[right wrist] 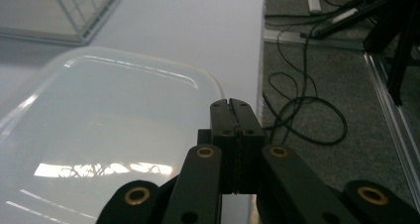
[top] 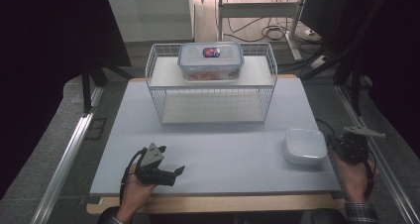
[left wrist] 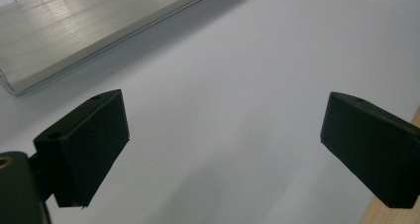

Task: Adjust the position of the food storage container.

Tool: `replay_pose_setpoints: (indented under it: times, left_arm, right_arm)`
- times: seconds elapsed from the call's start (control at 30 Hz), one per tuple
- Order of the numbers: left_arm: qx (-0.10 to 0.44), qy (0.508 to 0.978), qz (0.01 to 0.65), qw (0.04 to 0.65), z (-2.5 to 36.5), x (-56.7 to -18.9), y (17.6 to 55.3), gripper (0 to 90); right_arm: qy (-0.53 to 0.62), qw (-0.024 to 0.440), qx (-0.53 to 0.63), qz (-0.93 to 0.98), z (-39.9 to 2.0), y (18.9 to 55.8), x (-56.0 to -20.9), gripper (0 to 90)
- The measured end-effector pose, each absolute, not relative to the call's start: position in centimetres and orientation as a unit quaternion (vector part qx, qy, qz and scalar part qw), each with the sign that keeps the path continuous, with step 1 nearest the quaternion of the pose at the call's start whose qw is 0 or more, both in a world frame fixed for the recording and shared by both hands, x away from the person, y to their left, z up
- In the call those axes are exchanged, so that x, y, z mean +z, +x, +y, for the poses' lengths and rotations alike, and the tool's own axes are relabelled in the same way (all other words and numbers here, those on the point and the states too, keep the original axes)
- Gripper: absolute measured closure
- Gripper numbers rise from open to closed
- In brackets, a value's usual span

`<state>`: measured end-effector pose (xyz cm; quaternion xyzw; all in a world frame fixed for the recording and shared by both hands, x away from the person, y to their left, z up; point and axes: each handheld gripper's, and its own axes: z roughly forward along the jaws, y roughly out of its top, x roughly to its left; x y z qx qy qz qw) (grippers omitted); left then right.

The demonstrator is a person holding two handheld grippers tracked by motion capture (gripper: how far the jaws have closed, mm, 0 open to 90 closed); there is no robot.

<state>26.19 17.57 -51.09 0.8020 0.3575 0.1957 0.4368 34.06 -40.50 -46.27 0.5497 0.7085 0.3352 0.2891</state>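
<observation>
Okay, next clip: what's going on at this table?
A person holds a gripper in each hand at a white table. The right gripper has its jaws shut with nothing between them, beside a white lidded container near the table's right edge. The left gripper rests with its jaws wide open over bare tabletop. Farther back, a clear food box sits on top of a wire rack.

There is one wire basket (top: 213, 85), one clear box (top: 211, 60) with a lid, one white lid (top: 304, 144), and two tools, the left tool (top: 173, 173) and the right tool (right wrist: 234, 116).
</observation>
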Motion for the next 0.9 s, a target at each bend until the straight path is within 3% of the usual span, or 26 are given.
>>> replay_pose_setpoints:
  times: [0.47, 0.9]
  left_arm:
    - [0.199, 0.802, 0.356, 0.435, 17.5, -51.1, 26.2, 4.4]
    - [0.198, 0.806, 0.354, 0.43, 17.3, -51.2, 26.3, 4.4]
  right_arm:
    - [0.555, 0.258, 0.338, 0.715, -39.7, 34.5, -47.3, 89.5]
    - [0.515, 0.216, 0.352, 0.751, -35.8, 34.6, -47.7, 89.5]
